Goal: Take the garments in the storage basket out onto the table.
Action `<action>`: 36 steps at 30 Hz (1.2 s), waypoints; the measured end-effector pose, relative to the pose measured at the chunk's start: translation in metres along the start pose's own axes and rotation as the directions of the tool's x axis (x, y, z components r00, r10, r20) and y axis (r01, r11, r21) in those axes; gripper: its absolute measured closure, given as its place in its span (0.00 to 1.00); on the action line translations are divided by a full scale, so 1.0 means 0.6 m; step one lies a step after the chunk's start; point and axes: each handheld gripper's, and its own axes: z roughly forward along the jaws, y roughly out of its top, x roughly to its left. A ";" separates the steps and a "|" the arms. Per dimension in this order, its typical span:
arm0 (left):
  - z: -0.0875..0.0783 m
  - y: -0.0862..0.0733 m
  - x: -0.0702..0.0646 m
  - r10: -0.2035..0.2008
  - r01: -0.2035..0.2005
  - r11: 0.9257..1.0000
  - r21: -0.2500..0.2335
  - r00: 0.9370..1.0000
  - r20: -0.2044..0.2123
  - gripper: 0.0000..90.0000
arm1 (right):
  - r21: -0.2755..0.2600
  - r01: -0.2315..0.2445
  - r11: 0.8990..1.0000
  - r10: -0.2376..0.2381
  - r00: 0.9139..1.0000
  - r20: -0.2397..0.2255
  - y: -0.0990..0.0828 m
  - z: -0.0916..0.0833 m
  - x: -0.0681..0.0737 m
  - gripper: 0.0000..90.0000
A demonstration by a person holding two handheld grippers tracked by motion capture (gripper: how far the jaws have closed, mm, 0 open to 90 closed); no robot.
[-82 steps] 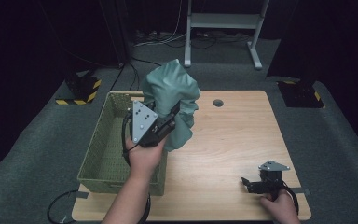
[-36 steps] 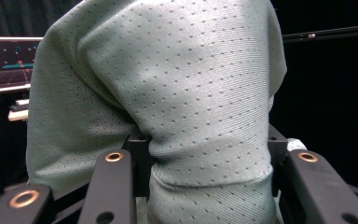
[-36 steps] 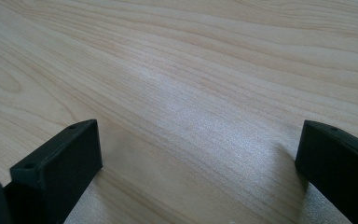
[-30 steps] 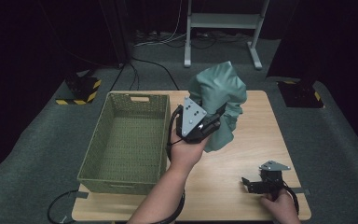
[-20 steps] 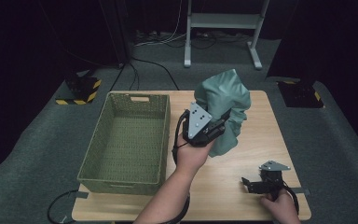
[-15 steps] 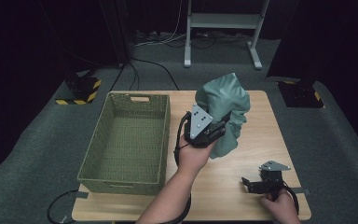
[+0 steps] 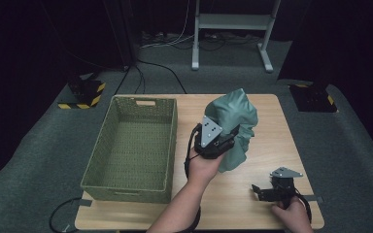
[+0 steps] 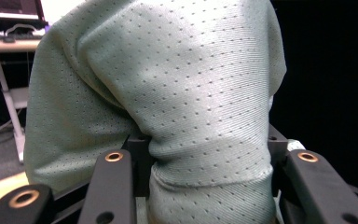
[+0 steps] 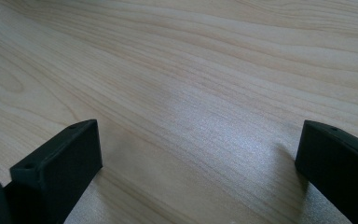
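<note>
A green dotted cloth (image 7: pixel 234 120) hangs bunched over the middle of the wooden table (image 7: pixel 272 145), its lower end down at the tabletop. My left gripper (image 7: pixel 225 144) is shut on it from the near side, grey plate on top. In the left gripper view the cloth (image 8: pixel 168 93) bulges up between the two black jaws of the left gripper (image 8: pixel 209 161), which pinch a fold. My right gripper (image 7: pixel 261 191) rests low at the table's near right corner. In the right gripper view the right gripper (image 9: pixel 198 154) stands open over bare wood (image 9: pixel 191 70).
A green woven basket (image 7: pixel 173 141) with nothing in it takes up the left half of the table. On the floor behind are a white stand (image 7: pixel 233 22), cables, and yellow-and-black striped blocks (image 7: pixel 85 92) at both sides.
My left gripper carried the cloth from above the basket rightward to the table's middle and then lowered it. The right gripper stayed where it was.
</note>
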 end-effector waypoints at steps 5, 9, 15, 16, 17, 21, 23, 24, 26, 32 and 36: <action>0.014 -0.021 0.006 -0.023 0.023 0.999 0.037 1.000 -0.001 0.60 | -0.003 0.001 1.000 -0.001 1.000 -0.002 0.000 0.000 -0.001 0.00; 0.024 -0.039 0.012 -0.044 0.044 0.997 0.067 0.999 -0.007 0.60 | -0.004 0.000 1.000 0.000 1.000 -0.003 0.000 0.000 -0.001 0.00; 0.034 -0.060 0.023 -0.066 0.068 0.992 0.105 0.998 -0.021 0.60 | -0.004 -0.002 1.000 0.002 1.000 -0.004 0.000 0.000 -0.001 0.00; 0.035 -0.062 0.025 -0.070 0.072 0.991 0.111 0.997 -0.023 0.60 | -0.004 -0.002 1.000 0.002 1.000 -0.004 0.000 0.000 -0.001 0.00; 0.036 -0.065 0.026 -0.075 0.078 0.990 0.117 0.997 -0.025 0.60 | -0.004 -0.002 1.000 0.002 1.000 -0.004 0.000 0.000 -0.001 0.00; 0.041 -0.076 0.031 -0.087 0.091 0.986 0.137 0.996 -0.033 0.60 | -0.004 -0.002 1.000 0.002 1.000 -0.004 0.000 0.000 -0.001 0.00; 0.043 -0.082 0.033 -0.089 0.093 0.985 0.148 0.995 -0.037 0.60 | -0.004 -0.002 1.000 0.002 1.000 -0.004 0.000 0.000 -0.001 0.00; 0.044 -0.084 0.034 -0.090 0.095 0.984 0.152 0.995 -0.038 0.60 | -0.004 -0.002 1.000 0.002 1.000 -0.004 0.000 0.000 -0.001 0.00; 0.046 -0.090 0.036 -0.092 0.098 0.982 0.162 0.995 -0.040 0.60 | -0.003 -0.001 1.000 0.001 1.000 -0.004 0.000 0.000 -0.001 0.00; 0.051 -0.104 0.041 -0.102 0.110 0.976 0.190 0.994 -0.050 0.60 | -0.004 -0.001 1.000 0.001 1.000 -0.004 0.000 0.000 -0.001 0.00; 0.054 -0.113 0.044 -0.104 0.114 0.971 0.210 0.993 -0.059 0.60 | -0.004 0.000 1.000 0.000 1.000 -0.003 0.000 0.000 -0.001 0.00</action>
